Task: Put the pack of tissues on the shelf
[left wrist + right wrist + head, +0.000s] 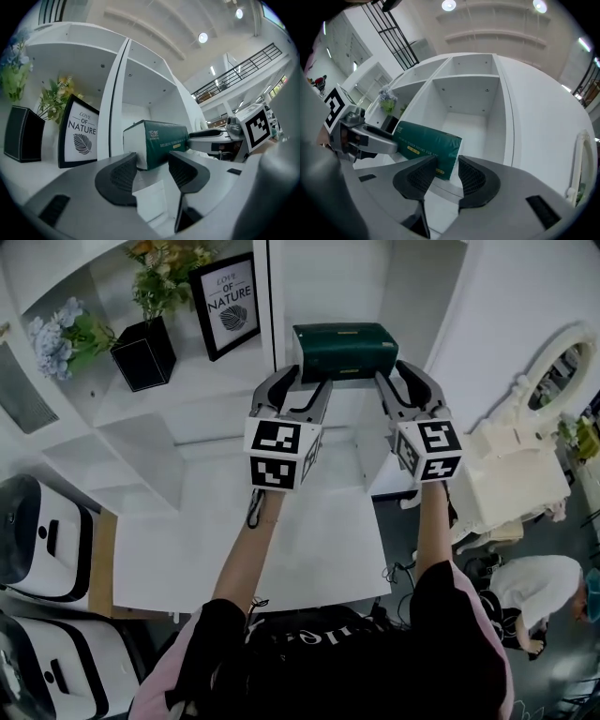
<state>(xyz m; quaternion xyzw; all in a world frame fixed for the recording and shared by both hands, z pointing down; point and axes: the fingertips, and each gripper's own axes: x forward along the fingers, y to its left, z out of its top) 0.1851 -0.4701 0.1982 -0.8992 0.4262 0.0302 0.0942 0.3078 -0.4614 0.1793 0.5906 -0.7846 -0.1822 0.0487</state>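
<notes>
Head view hides the underside of the pack of tissues [344, 351]. Your left gripper [298, 382] and right gripper [403, 381] cover its lower corners, so you cannot tell whether it rests on a board or hangs free. It sits at the front of the white shelf unit [412, 296], right against the upright divider [272, 306].

In the left gripper view your pads are clamped on the pack's white-capped end. In the right gripper view the jaws pinch the opposite corner, and the near pad covers part of the label.

Left of the divider, the framed print [228, 304] and black planter [142, 354] crowd that bay. Right of it, the bay opens deep behind the pack, bounded by side walls. Your arms cover much of the white table [187, 549].
</notes>
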